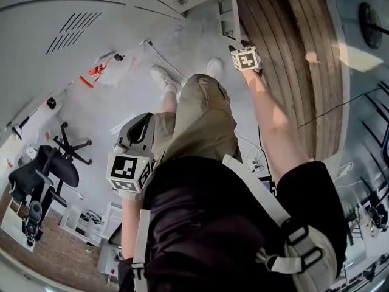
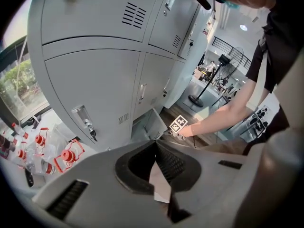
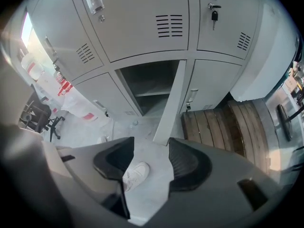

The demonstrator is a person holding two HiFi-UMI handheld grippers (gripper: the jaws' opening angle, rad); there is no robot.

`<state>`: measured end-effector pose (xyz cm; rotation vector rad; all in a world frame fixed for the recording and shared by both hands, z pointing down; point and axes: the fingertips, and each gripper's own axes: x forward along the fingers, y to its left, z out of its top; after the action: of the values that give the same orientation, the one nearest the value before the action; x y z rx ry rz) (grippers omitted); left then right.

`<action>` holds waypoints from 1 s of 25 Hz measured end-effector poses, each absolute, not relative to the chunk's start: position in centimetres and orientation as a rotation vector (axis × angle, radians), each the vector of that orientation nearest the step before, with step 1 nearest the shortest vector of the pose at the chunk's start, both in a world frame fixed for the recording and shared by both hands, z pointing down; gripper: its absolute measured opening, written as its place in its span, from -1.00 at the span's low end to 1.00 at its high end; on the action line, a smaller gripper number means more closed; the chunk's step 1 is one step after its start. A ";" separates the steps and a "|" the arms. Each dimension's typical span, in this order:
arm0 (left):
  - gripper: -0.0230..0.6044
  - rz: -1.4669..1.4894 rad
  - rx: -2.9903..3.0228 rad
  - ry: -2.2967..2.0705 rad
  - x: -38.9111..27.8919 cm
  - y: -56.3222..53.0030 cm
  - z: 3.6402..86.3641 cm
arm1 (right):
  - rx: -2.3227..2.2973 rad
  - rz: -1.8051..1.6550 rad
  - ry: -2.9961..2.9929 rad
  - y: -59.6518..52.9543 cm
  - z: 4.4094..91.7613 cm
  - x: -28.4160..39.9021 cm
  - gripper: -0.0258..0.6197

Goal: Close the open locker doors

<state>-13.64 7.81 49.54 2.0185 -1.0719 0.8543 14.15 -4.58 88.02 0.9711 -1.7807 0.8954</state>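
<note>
A bank of grey lockers fills the right gripper view. One lower locker stands open, and its door swings out edge-on toward me. My right gripper is open and holds nothing; the door's lower edge lies just ahead, in line with the gap. In the head view the right gripper is stretched out low beside that door. From the left gripper view, its marker cube shows beside the open door. My left gripper hangs by the hip, with its jaws together and nothing in them.
A wooden platform lies right of the lockers. Clear bags of red-capped items sit on the floor at the left. A black office chair stands behind. Keys hang in a closed lower door. A fan on a stand is farther off.
</note>
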 end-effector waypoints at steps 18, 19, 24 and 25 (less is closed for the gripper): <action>-0.91 0.945 2.058 -0.947 -17.3 7.1 50.1 | 0.997 0.917 -1.815 -5.4 87.7 7.4 -0.20; -0.91 0.948 2.057 -0.943 -17.5 7.2 50.1 | 0.992 0.914 -1.822 -5.5 87.7 6.9 -0.20; -0.91 0.958 2.054 -0.934 -18.4 7.4 50.2 | 0.993 0.913 -1.854 -6.0 87.7 4.6 -0.19; -0.91 0.959 2.052 -0.932 -18.6 7.5 50.3 | 0.998 0.911 -1.864 -6.3 87.7 4.1 -0.20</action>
<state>-18.60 7.50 50.27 2.0515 -0.9321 0.9588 4.11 -6.28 87.71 0.9983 -1.8637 0.9110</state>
